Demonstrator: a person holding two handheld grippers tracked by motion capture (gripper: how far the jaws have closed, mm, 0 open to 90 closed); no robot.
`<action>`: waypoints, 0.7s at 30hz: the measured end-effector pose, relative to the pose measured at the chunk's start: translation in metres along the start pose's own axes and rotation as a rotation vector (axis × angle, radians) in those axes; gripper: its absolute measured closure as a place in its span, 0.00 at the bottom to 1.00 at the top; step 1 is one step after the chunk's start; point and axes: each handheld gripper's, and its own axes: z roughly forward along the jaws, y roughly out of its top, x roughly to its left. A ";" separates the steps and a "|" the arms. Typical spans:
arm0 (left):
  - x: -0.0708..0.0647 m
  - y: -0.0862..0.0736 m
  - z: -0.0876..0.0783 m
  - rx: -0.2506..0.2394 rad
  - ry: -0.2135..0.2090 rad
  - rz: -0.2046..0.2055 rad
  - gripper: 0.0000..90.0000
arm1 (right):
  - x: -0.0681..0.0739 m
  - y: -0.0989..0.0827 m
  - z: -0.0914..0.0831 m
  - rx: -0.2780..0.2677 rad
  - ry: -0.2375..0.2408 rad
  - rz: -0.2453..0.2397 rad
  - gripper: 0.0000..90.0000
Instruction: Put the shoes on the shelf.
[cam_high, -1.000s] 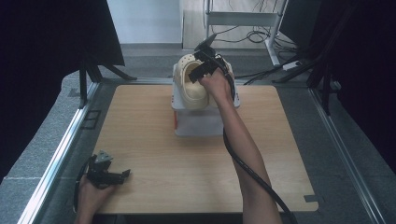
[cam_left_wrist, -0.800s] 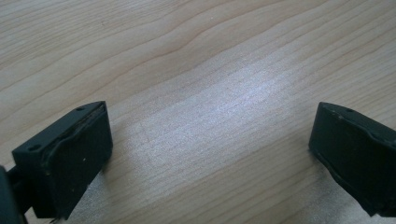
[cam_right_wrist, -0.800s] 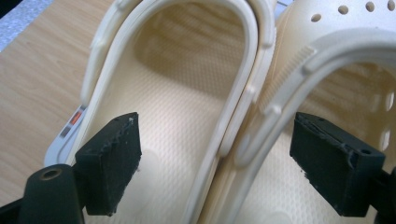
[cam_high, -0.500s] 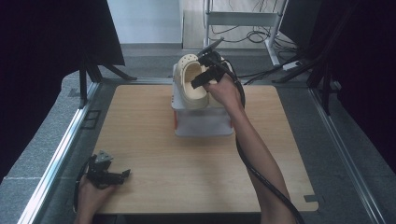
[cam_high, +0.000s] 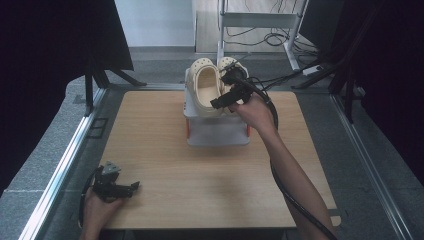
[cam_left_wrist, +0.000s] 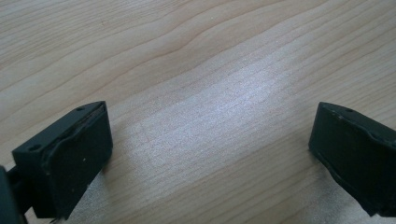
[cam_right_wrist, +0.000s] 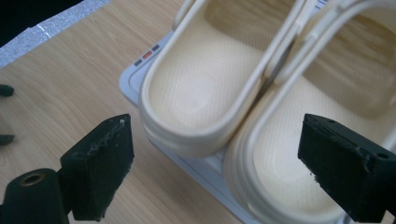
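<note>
Two cream clogs, one on the left (cam_high: 206, 89) and one on the right (cam_high: 229, 65), lie side by side on a white box (cam_high: 217, 132) at the back middle of the wooden table (cam_high: 150, 125). My right gripper (cam_high: 220, 92) hovers over their heel ends. Its jaws have just been opening and are open, with nothing pressed between them. In the right gripper view the left clog (cam_right_wrist: 196, 93) and the right clog (cam_right_wrist: 280, 168) lie beyond the right gripper (cam_right_wrist: 215, 140). My left gripper (cam_high: 131, 189) rests open at the front left; in its own view the left gripper (cam_left_wrist: 210, 135) frames bare wood.
Metal rails (cam_high: 65, 160) run along the table's left and right sides. A metal stand (cam_high: 260, 20) and cables (cam_high: 280, 37) sit on the floor behind the table. Dark curtains hang at both sides.
My right hand has drawn back from over the clogs toward the near right, and the right clog now shows beside the left one. The left gripper has stayed put.
</note>
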 end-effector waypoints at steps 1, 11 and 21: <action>0.000 0.000 0.000 0.000 0.000 0.000 0.00 | -0.001 -0.004 -0.002 -0.007 0.003 -0.003 0.11; 0.000 0.000 0.000 -0.002 0.001 0.001 0.00 | -0.010 -0.045 -0.020 -0.035 0.006 -0.010 0.10; 0.000 0.000 0.000 -0.001 0.001 0.001 0.00 | -0.026 -0.099 -0.037 -0.059 -0.038 -0.017 0.10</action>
